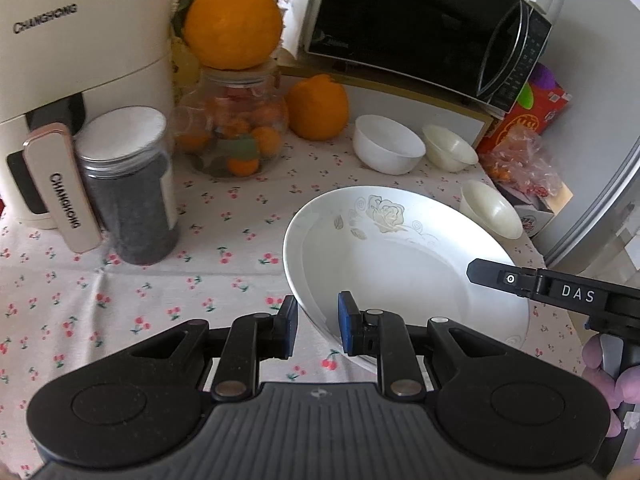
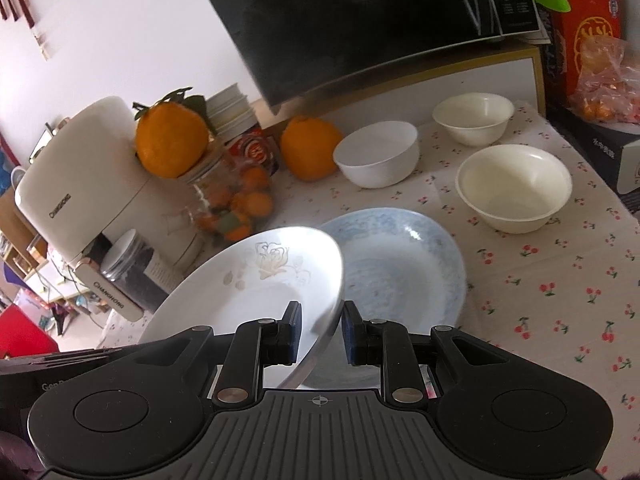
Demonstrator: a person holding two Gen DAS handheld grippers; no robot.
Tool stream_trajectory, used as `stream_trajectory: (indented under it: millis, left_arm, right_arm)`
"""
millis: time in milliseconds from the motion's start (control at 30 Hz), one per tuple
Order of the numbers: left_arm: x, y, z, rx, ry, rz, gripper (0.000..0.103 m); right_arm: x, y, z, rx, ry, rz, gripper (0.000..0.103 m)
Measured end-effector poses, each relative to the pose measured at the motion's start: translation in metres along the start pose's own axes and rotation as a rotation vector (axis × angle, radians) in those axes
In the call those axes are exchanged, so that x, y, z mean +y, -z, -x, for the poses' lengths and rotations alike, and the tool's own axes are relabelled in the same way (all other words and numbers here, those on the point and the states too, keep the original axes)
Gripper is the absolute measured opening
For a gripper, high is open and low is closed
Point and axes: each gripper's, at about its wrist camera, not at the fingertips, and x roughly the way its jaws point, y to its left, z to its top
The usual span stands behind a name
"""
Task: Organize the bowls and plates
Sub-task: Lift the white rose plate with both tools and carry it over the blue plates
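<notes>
I have the rose plate (image 1: 404, 264) pinched at opposite rims, my left claw (image 1: 318, 326) on the near edge and my right claw (image 2: 322, 334) on the other, holding it tilted just above the blue plate (image 2: 404, 256), which lies on the desk (image 2: 560, 280). Both grips are thin rim bites, so I judge a slip or a twist between my hands could drop it onto the blue plate. The cream bowl (image 2: 514, 188) beyond the blue plate could get clipped.

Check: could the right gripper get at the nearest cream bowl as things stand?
Probably not yet: the right gripper is shut on the rose plate. The path to the bowl looks clear.
</notes>
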Motion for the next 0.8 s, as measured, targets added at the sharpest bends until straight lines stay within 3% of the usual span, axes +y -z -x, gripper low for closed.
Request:
stream_trajectory:
  millis: [800]
  left_arm:
    - [-0.036,-0.007,-0.038,0.029,0.016,-0.037,0.019]
  right_arm:
    - [-0.044,-0.008,-0.004,0.002,0.09,-0.068,0.022]
